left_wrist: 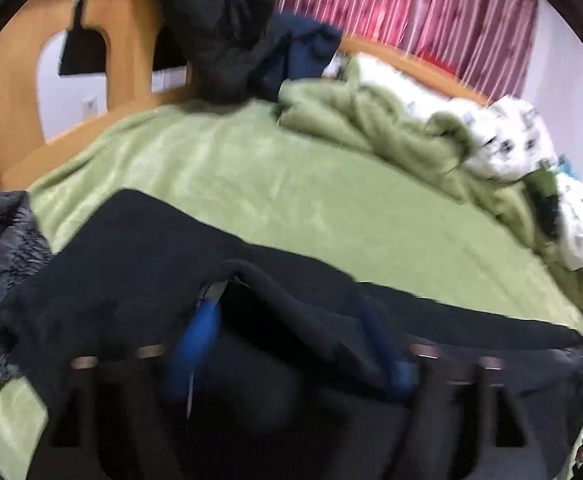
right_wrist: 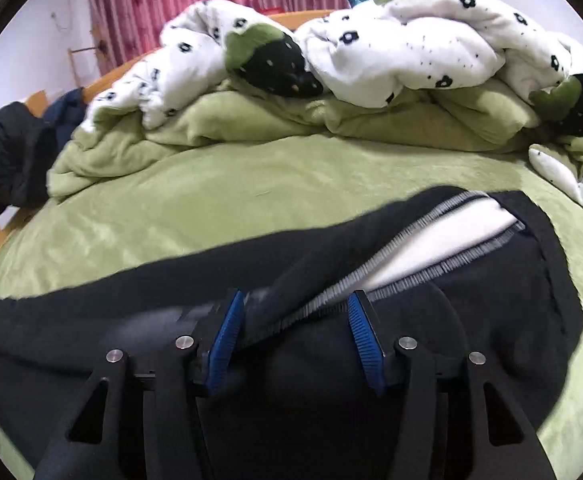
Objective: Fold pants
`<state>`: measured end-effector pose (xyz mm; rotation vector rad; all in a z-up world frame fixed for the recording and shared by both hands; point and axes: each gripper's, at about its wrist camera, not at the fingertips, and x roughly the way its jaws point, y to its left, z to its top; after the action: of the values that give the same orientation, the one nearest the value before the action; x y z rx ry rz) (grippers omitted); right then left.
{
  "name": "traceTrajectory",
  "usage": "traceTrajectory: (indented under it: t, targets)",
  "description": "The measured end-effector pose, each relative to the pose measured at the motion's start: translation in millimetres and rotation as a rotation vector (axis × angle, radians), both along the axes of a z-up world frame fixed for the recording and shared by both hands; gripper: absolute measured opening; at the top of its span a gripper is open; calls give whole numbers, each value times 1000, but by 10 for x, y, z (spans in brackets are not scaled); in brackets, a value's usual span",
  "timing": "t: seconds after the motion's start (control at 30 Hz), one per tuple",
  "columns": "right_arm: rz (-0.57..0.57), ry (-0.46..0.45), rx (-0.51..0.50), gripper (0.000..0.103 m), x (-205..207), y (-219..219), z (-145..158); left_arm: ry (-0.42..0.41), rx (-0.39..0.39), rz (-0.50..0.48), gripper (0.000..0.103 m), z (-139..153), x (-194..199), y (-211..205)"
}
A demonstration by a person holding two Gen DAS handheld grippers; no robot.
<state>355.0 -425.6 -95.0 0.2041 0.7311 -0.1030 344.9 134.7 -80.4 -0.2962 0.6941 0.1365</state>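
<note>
Black pants [left_wrist: 131, 248] lie spread across the green bed. In the blurred left wrist view a ridge of their cloth rises between the blue pads [left_wrist: 195, 340] of my left gripper [left_wrist: 287, 312], whose jaws stand wide apart. In the right wrist view the pants [right_wrist: 511, 280] show a grey ribbed waistband [right_wrist: 411, 276] and a white lining. The waistband runs down between the blue pads [right_wrist: 227, 336] of my right gripper [right_wrist: 295, 298], and neither pad presses on it. Both grippers are open, low over the pants.
A green blanket [right_wrist: 251, 184] covers the bed. A crumpled white quilt with black flowers [right_wrist: 391, 48] is piled at the back. Dark jackets [left_wrist: 219, 28] hang on the wooden bed frame [left_wrist: 15, 92]. A grey patterned garment [left_wrist: 3, 264] lies at the left. Pink curtains [right_wrist: 195, 0] hang behind.
</note>
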Motion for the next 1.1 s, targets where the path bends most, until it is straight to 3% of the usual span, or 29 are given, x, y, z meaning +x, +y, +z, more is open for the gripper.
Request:
traceTrajectory:
  t: [0.03, 0.13, 0.27, 0.37, 0.43, 0.53, 0.7, 0.8, 0.87, 0.93, 1.0, 1.1]
  targets:
    - [-11, -9, -6, 74, -208, -14, 33, -20, 0, -1, 86, 42, -137, -16]
    - [-22, -19, 10, 78, -705, -107, 24, 17, -46, -34, 86, 22, -547, -51]
    - [-62, 40, 108, 79, -1264, -367, -220, 90, -208, -55, 86, -338, -1138, 60]
    - [-96, 69, 233, 79, -1519, -582, -457, 112, -324, -45, 84, -613, -1370, 180]
    - [-107, 92, 317, 79, -1539, -693, -586, 112, -398, -26, 84, -769, -1369, 282]
    - [-117, 60, 382, 79, -1457, -800, -626, 81, -418, -3, 84, -775, -1213, 325]
    - [-130, 34, 434, 80, -997, -897, -700, 92, -408, 54, 83, -825, -789, 313]
    - [-157, 11, 420, 79, -685, -951, -694, 103, -381, 103, 72, -827, -621, 281]
    - [-167, 19, 401, 68, -471, -959, -674, 106, -367, 136, 56, -833, -562, 283]
    - [-200, 47, 363, 32, -332, -981, -679, 129, -336, 173, 28, -844, -526, 314]
    - [-213, 30, 390, 23, -380, -1028, -623, 130, -330, 161, 15, -816, -550, 353]
    - [-208, -27, 404, 17, -629, -1044, -397, 104, -333, 122, 11, -702, -707, 382]
